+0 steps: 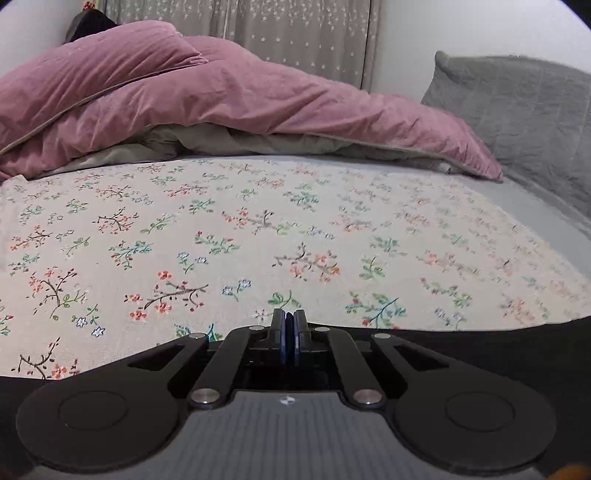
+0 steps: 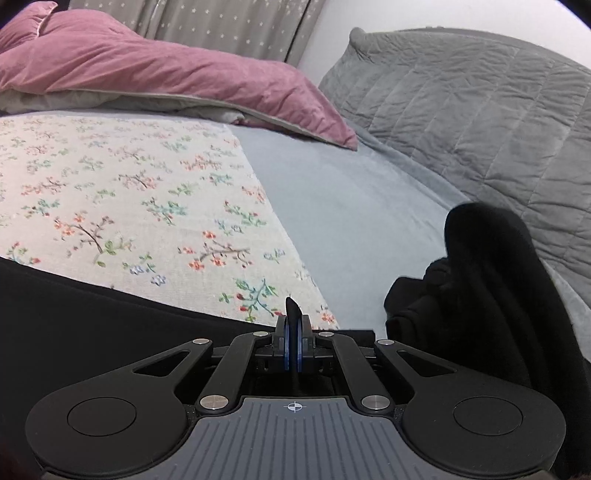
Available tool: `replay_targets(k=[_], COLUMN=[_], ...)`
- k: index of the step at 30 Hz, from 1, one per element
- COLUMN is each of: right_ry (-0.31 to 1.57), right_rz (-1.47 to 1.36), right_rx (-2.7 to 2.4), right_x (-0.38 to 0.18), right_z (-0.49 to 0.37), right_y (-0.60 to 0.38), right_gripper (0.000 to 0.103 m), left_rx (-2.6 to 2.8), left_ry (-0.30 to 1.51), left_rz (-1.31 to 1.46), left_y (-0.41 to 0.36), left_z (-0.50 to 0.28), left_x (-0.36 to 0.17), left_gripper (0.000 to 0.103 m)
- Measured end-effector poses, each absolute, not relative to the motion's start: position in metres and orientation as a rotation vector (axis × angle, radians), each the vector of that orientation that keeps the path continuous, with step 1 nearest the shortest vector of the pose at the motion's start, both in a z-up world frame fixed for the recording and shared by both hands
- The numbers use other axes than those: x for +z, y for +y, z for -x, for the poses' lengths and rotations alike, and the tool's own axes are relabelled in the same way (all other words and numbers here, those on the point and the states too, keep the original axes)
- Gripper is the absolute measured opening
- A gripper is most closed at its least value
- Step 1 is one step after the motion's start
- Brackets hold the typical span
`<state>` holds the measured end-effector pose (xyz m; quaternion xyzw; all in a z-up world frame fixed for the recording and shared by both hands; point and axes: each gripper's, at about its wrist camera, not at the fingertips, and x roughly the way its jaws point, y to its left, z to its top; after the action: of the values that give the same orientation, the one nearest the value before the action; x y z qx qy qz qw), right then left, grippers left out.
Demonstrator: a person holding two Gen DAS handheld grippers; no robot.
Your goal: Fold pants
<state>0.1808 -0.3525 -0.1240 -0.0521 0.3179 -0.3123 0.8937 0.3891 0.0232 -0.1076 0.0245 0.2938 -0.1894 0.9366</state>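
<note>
The black pants point(image 1: 498, 347) lie as a dark band across the near edge of the bed in the left wrist view. My left gripper point(image 1: 290, 323) sits at that edge with its blue pads pressed together on the cloth. In the right wrist view the pants point(image 2: 92, 306) stretch away to the left, and a bunched black part point(image 2: 498, 280) is heaped at the right. My right gripper point(image 2: 293, 325) is shut on the pants, and a thin sliver of black fabric sticks up between its pads.
A floral cloth point(image 1: 258, 240) covers the bed over a blue-grey sheet point(image 2: 351, 203). A pink duvet point(image 1: 221, 92) is piled at the back. A grey quilted pillow point(image 2: 480, 103) leans at the right, and a curtain point(image 1: 295, 33) hangs behind.
</note>
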Motion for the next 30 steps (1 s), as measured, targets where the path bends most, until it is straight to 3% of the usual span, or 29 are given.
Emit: replay_targets(k=[4, 8, 9, 12, 17, 24, 27, 30], right_ry=[0.644, 0.62, 0.616, 0.601, 0.61, 0.712, 0.72, 0.759], right_rz=[0.186, 0.22, 0.201, 0.117, -0.003, 0.013, -0.011, -0.113], right_rx=[-0.703, -0.688, -0.679, -0.612, -0.481, -0.378, -0.409, -0.492], right_x=[-0.124, -0.108, -0.103, -0.088, -0.078, -0.104, -0.109, -0.107], right_z=[-0.184, -0.168, -0.162, -0.135, -0.094, -0.07, -0.057, -0.046], right_y=[-0.35, -0.342, -0.341, -0.336, -0.318, -0.288, -0.297, -0.32], right_gripper=[0.016, 0.019, 0.026, 0.035, 0.035, 0.035, 0.042, 0.044], left_rx=[-0.316, -0.337, -0.342, -0.361, -0.433, -0.543, -0.548, -0.536], left_ry=[0.567, 0.572, 0.579, 0.618, 0.637, 0.657, 0.705, 0.67], left_rz=[-0.134, -0.138, -0.144, -0.141, -0.099, -0.155, -0.169, -0.216], left_y=[0.014, 0.019, 0.019, 0.021, 0.028, 0.036, 0.049, 0.06], left_z=[-0.38, -0.365, -0.361, -0.344, -0.305, -0.248, -0.233, -0.223], left_x=[-0.104, -0.093, -0.09, -0.08, -0.064, -0.082, -0.096, -0.104], left_gripper=[0.022, 0.041, 0.047, 0.049, 0.056, 0.056, 0.057, 0.067])
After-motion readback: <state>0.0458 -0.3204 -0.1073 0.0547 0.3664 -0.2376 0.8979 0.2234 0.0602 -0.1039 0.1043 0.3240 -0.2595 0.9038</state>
